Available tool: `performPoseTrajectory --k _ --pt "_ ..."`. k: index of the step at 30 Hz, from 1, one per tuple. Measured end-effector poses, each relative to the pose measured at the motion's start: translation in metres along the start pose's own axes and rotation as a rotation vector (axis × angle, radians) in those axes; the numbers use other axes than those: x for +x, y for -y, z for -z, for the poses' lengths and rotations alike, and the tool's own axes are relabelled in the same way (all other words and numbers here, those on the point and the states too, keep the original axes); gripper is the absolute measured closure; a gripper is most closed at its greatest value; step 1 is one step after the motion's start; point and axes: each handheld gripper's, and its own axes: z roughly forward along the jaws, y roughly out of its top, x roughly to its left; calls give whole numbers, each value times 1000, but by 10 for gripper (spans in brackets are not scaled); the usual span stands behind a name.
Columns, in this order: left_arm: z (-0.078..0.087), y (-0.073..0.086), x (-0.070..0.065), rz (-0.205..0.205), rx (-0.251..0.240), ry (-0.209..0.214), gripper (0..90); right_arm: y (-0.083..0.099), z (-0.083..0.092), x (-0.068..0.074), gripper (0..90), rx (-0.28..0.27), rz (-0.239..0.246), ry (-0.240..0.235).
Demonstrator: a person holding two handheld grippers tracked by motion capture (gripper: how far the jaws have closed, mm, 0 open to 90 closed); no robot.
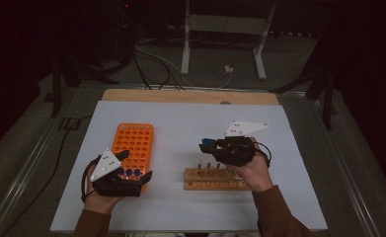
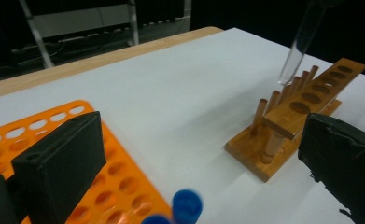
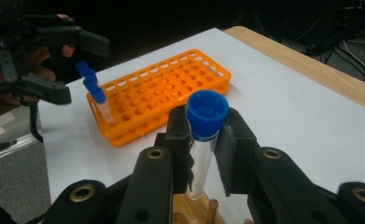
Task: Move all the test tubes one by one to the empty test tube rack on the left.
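1. My right gripper (image 3: pixel 203 154) is clamped on a blue-capped tube (image 3: pixel 202 140) — upright between the pads, above the wooden rack (image 1: pixel 215 178).
2. My left gripper (image 1: pixel 131 170) stands wide open, holding nothing — over the orange rack's (image 1: pixel 134 140) near end, by its capped tubes (image 1: pixel 130 173).

Left gripper (image 1: pixel 131 174) jaws wide apart, right gripper (image 1: pixel 206 145) jaws clamped together
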Motion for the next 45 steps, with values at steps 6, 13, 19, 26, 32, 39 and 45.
performPoseTrajectory --k 6,13,19,26,32,39,45 --pt "-8 -10 -9 -6 -18 33 31 -8 -6 5 769 2 14 -12" --pt "-20 -19 -16 -12 -15 60 48 -15 -15 11 769 6 25 -32" --pt "-31 -24 -23 -20 -4 84 83 -20 -23 18 769 6 32 -54" --pt "-43 -30 -32 -37 -8 127 196 -24 -29 29 769 8 49 -83" --pt "-50 -35 -36 -47 -9 173 373 -25 -35 34 769 14 53 -103" --pt "-53 -35 -36 -57 4 195 574 -26 -40 38 769 29 65 -115" --pt "-51 -35 -35 -60 3 198 675 -26 -43 40 769 41 74 -124"
